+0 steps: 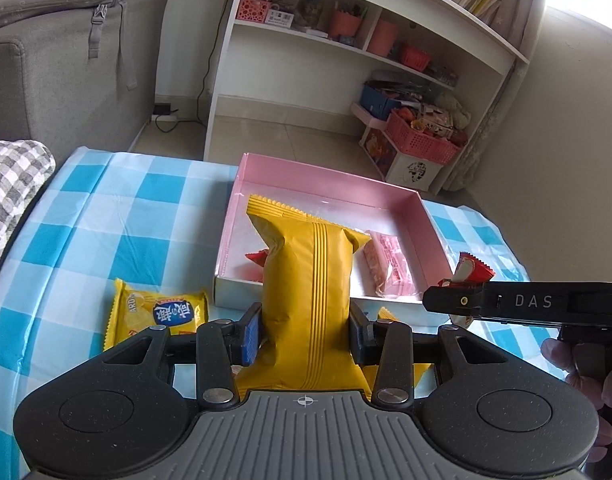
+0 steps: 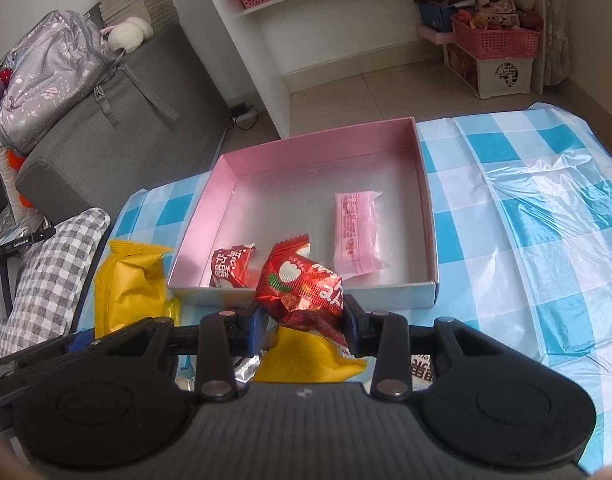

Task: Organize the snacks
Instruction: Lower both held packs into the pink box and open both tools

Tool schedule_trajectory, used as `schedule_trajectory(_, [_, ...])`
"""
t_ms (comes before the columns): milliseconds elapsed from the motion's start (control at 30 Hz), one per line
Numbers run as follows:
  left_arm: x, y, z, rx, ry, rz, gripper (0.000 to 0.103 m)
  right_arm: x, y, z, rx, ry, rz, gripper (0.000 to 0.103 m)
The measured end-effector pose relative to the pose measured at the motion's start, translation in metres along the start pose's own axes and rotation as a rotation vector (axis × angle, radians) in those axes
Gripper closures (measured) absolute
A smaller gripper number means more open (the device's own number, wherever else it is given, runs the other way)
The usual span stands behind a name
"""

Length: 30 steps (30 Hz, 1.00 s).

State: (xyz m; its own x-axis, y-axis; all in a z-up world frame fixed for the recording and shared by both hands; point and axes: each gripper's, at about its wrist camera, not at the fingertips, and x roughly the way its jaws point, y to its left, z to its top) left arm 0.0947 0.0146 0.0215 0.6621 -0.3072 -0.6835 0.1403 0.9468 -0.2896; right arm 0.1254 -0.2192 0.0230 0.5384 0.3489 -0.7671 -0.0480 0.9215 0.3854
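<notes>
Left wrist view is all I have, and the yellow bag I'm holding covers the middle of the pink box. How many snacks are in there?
Observer: Two. A red packet lies in the near left corner of the pink box, and a pink packet lies flat toward the right wall.
Operator: What exactly is the right hand-held gripper carrying?
Observer: The right hand-held gripper is shut on an apple-print wrapper, red with white lettering.

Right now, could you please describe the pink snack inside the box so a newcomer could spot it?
On the blue-checked tablecloth sits a shallow pink box. Inside, toward its right wall, lies the pink wrapper, long and flat. Its only neighbour in the box is a red packet.
</notes>
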Motion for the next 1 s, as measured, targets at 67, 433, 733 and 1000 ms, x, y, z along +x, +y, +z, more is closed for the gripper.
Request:
schedule_trajectory(67, [0.007,-0.002,0.002,-0.015,0.014,-0.01,0.063,0.004,-0.007,0.005,0.024,-0.003,-0.001,0.068])
schedule_trajectory(433, [0.048,-0.022,0.022,-0.022,0.008,-0.003,0.063,0.026,-0.049,0.037,0.21,-0.028,0.044,0.068])
schedule_trajectory(733, [0.087,-0.029,0.039,-0.034,-0.008,0.009,0.063,0.053,-0.045,0.055,0.152,-0.027,0.018,0.067])
schedule_trajectory(1000, [0.114,-0.019,0.037,-0.052,-0.006,0.035,0.063,0.069,-0.048,0.063,0.12,-0.036,0.018,0.067])
